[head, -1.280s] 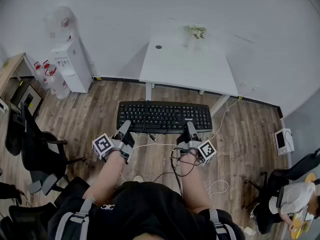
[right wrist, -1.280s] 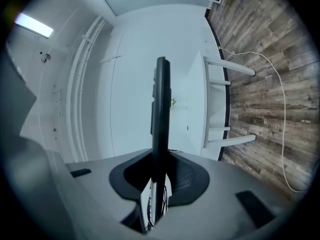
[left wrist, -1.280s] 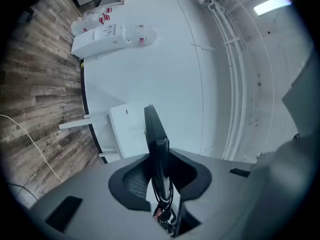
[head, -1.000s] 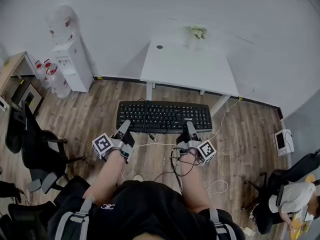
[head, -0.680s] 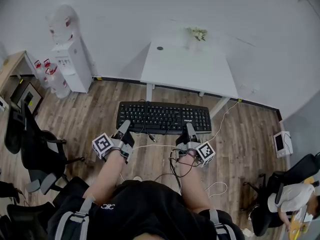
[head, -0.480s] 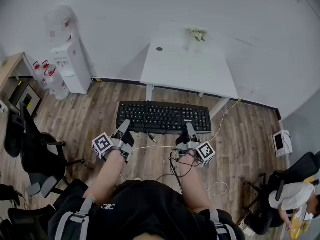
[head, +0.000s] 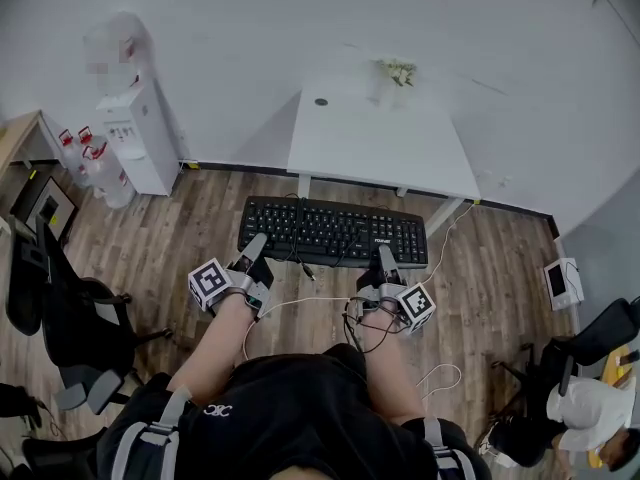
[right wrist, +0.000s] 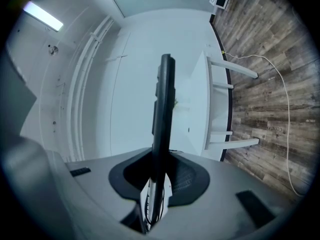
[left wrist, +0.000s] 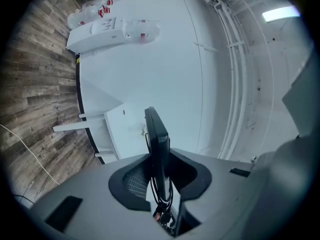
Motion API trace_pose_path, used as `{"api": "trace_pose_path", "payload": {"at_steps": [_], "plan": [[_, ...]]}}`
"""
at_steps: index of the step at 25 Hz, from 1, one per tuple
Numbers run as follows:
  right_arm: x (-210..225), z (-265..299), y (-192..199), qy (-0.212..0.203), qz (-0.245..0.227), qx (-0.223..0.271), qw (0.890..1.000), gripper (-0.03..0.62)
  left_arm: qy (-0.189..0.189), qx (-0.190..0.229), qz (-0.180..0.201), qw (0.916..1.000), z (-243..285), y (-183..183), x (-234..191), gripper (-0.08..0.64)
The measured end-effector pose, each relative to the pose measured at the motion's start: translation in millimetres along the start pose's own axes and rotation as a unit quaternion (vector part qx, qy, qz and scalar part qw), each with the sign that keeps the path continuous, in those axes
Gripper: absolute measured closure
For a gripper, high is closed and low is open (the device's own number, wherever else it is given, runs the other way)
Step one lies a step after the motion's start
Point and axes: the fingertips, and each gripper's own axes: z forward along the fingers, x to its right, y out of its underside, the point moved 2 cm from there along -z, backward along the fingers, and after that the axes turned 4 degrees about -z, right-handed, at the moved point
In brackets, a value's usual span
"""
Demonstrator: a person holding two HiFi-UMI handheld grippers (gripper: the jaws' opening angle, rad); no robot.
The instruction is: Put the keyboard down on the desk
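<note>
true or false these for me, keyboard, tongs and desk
1. The left tongs and right tongs both grip the keyboard. True.
2. The keyboard lies on the desk. False: it is held short of the desk, over the wooden floor.
3. A plant stands at the desk's far edge. True.
4. The keyboard is white. False: it is black.

black top (head: pixel 290 408), grey straps (head: pixel 170 415), marker-cubed grey left hand-held gripper (head: pixel 256 241), right hand-held gripper (head: pixel 385 254)
</note>
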Motion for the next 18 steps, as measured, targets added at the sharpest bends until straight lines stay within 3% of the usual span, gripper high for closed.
{"api": "trace_pose_path", "payload": {"at_steps": [8,18], "plan": [[-7,26,7,0.000,-0.021,0.000,1.000,0.517,0.001,-0.011,-0.003,0.9999,13,-23,-6,0.480],[22,99,-21,-0.010,-0.014,0.003,1.000,0.515,0.013,-0.008,0.002,0.9999,87,-49,-21,0.479]]}}
